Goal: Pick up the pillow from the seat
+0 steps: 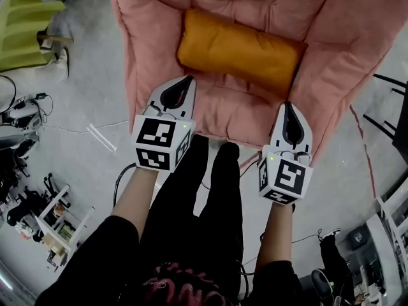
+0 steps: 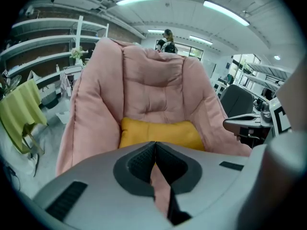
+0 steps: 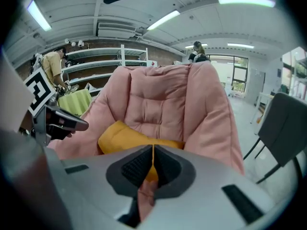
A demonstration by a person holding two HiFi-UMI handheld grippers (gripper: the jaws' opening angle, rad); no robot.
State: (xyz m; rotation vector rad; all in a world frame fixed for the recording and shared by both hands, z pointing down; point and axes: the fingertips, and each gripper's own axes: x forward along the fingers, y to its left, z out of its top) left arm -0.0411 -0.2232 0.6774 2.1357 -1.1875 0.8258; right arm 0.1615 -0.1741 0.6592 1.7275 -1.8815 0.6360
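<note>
Head view shows the orange pillow (image 1: 239, 51) lying crosswise at the back of the seat of a pink padded chair (image 1: 146, 24). It rests against the backrest, tucked between the puffy side walls. The left gripper (image 1: 189, 80) hangs over the seat's front edge on the left and the right gripper (image 1: 286, 106) over the front edge on the right. Both point down toward the pillow and are apart from it. In the left gripper view its fingers (image 2: 139, 163) are pressed together with nothing between them. The right gripper view shows the same: fingers (image 3: 135, 166) closed and empty.

The main risk, as I judge it, is reaching the pillow with the fingers closed. They would only prod the soft filling and push it deeper into the crease between seat and backrest. Even once opened, a shallow pinch could catch just the cover, or take a fold of the chair's quilting along with it. A grip at one end alone would probably let the other end droop and slide out.

The pillow is plump and oblong, mustard-orange, with a smooth plain cover and rounded corners. It spans most of the seat's width. It looks light and yielding, so it should fold wherever it is squeezed.
</note>
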